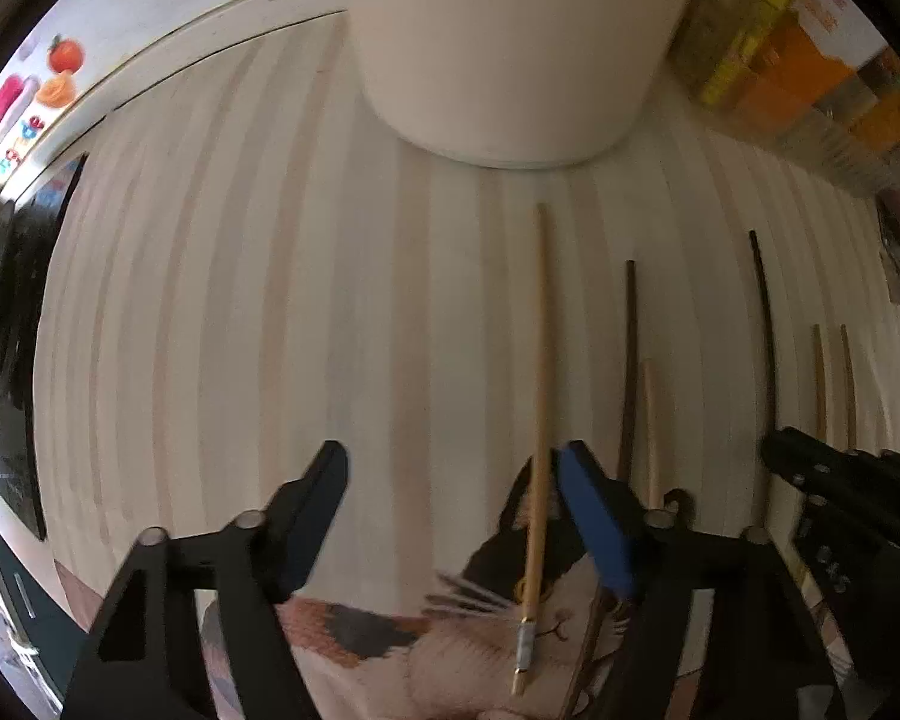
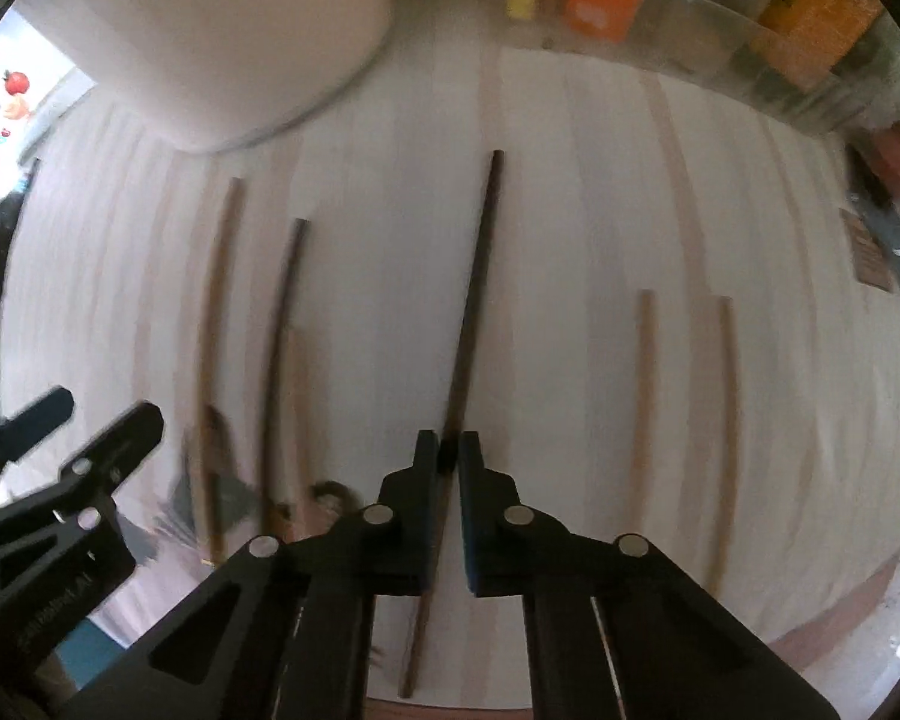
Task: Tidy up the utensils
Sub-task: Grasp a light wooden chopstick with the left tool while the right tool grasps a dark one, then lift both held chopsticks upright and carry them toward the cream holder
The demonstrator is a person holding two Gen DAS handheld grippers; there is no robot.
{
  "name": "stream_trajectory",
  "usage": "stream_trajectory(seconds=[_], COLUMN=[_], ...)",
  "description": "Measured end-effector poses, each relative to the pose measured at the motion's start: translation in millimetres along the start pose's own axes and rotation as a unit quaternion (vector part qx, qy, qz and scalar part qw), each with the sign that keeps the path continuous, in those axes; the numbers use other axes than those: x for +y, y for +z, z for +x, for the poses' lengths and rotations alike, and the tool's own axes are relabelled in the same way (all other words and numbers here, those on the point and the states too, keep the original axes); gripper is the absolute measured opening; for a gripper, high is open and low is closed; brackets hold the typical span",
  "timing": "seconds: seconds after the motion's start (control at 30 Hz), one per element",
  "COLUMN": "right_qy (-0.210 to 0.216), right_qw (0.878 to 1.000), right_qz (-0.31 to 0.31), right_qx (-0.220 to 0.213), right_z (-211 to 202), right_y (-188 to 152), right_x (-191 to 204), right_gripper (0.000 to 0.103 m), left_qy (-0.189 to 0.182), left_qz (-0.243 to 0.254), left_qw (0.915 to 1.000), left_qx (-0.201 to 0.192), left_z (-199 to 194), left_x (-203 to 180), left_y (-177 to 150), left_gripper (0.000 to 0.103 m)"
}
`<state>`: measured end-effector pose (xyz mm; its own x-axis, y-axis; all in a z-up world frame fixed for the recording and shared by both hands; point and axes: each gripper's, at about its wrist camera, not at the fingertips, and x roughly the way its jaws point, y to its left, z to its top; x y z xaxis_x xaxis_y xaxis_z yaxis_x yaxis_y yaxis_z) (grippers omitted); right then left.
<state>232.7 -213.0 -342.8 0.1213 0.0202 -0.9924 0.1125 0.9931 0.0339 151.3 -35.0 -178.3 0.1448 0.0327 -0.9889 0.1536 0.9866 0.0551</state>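
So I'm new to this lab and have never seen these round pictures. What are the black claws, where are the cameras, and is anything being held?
Each picture comes from a fisheye camera fixed on a hand-held gripper, looking forward along its two black fingers; a person carries one in each hand. In the left wrist view, the left gripper is open, with a light wooden chopstick lying close by its right finger, not gripped. In the right wrist view, the right gripper is nearly closed around a dark chopstick. More chopsticks lie in a row on the pale wooden table, some with their near ends over a cat-patterned cloth. A large white container stands behind, beside colourful boxes.
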Motion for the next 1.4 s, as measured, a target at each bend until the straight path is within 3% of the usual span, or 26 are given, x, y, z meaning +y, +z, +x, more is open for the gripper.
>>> stream_trajectory(seconds=[0.13,0.2,0.3,0.5,0.67,0.97,1.1,1.4], right_qy=[-0.024,-0.022,-0.008,-0.01,0.003,0.018,0.02,-0.008], right_qw=[1.0,1.0,1.0,1.0,1.0,0.997,0.997,0.998], right_qz=[0.003,0.01,0.017,0.018,0.006,-0.04,-0.041,-0.024], right_qx=[0.007,0.012,0.017,0.021,0.025,0.056,0.065,0.05], right_z=[-1,-1,-1,0,9,11,12,12], right_y=[-9,-12,-14,-17,0,-23,-24,-7], right_x=[-22,-34,-45,-59,-44,-29,-34,-30], right_gripper=[0.006,0.007,0.007,0.007,0.007,0.006,0.007,0.007], left_qy=[-0.002,0.002,-0.006,0.011,0.022,0.002,-0.005,-0.014], left_qz=[0.011,0.016,0.024,0.014,-0.015,-0.05,-0.055,-0.055], left_qw=[0.9999,0.9999,0.9997,0.9998,0.9996,0.9984,0.998,0.9979], left_qx=[0.007,0.003,0.002,0.001,0.011,0.026,0.031,0.03], left_z=[7,6,2,-3,-10,-27,-33,-4], left_x=[-15,-22,-30,-18,3,26,29,94], left_y=[2,1,-3,-12,-39,-83,-84,-38], left_gripper=[0.042,0.024,0.005,0.005,0.005,0.006,0.006,0.006])
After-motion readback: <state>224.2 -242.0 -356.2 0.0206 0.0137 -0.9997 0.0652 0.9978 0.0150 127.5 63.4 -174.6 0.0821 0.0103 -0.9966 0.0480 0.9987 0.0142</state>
